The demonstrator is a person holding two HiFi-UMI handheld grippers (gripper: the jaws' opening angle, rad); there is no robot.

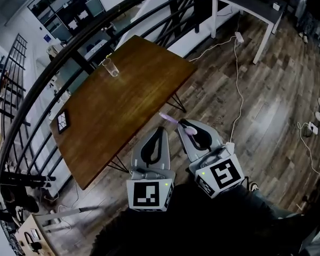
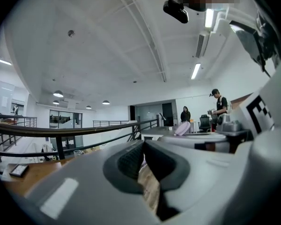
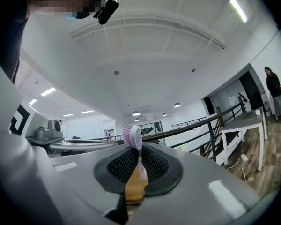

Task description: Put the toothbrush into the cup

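While the right claw (image 3: pixel 137 159) points level, its jaws are pinched narrow on the handle of a purple toothbrush (image 3: pixel 132 136). The bristled head stands clear past the fingertips, and the rest of the handle runs back between the ribbed pads. Just to its left, the left claw (image 2: pixel 142 148) lies alongside and also points level. Its pads meet at the tips and nothing is held between them; only a sliver of wood shows through the gap lower down.

Both claws hang over the plank floor (image 1: pixel 266 105), short of the near edge of a brown wooden table (image 1: pixel 122 105) that stretches away in front of them. A clear glass cup (image 1: pixel 111 66) stands upright at the far edge of that table, ahead of the claws and to their left, well apart from both. A dark railing (image 1: pixel 69 41) runs just beyond the cup. Further left of the claws, a small flat dark object (image 1: pixel 63 120) lies near the table's corner; what it is cannot be made out.
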